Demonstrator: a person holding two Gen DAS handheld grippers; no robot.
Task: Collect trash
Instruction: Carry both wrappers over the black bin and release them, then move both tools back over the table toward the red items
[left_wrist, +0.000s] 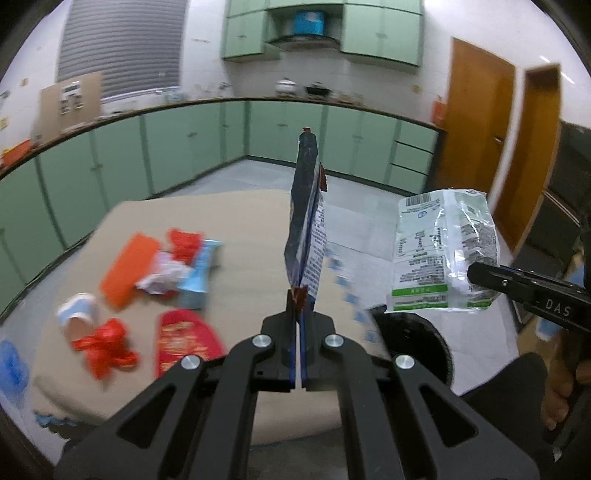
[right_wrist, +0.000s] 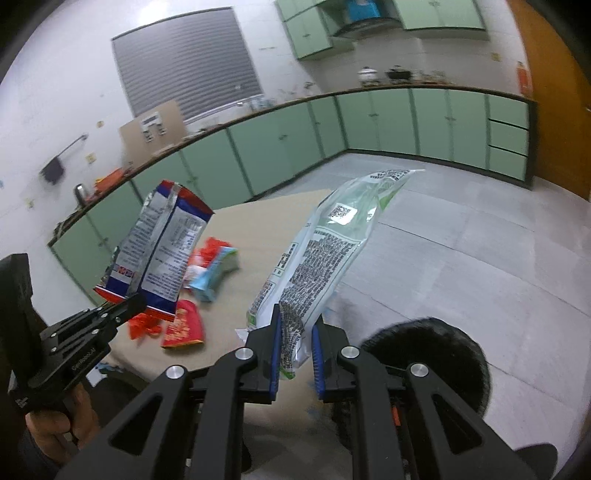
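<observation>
Blue-padded left gripper (left_wrist: 298, 295) pinches a navy snack wrapper (left_wrist: 306, 218); right gripper (right_wrist: 295, 325) fingers grip a green-white packet (right_wrist: 325, 254). Both aloft beside black bin (right_wrist: 436, 354). Centre over its mouth before releasing.

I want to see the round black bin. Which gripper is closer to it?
Right. The right gripper hangs beside the round black bin; the left gripper is farther off, over the beige table.

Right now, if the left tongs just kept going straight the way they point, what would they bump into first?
The left tongs, shut on the dark blue wrapper, point out over the table toward the green cabinets. Nothing shows in that line before the cabinets, though depth is hard to judge.
</observation>
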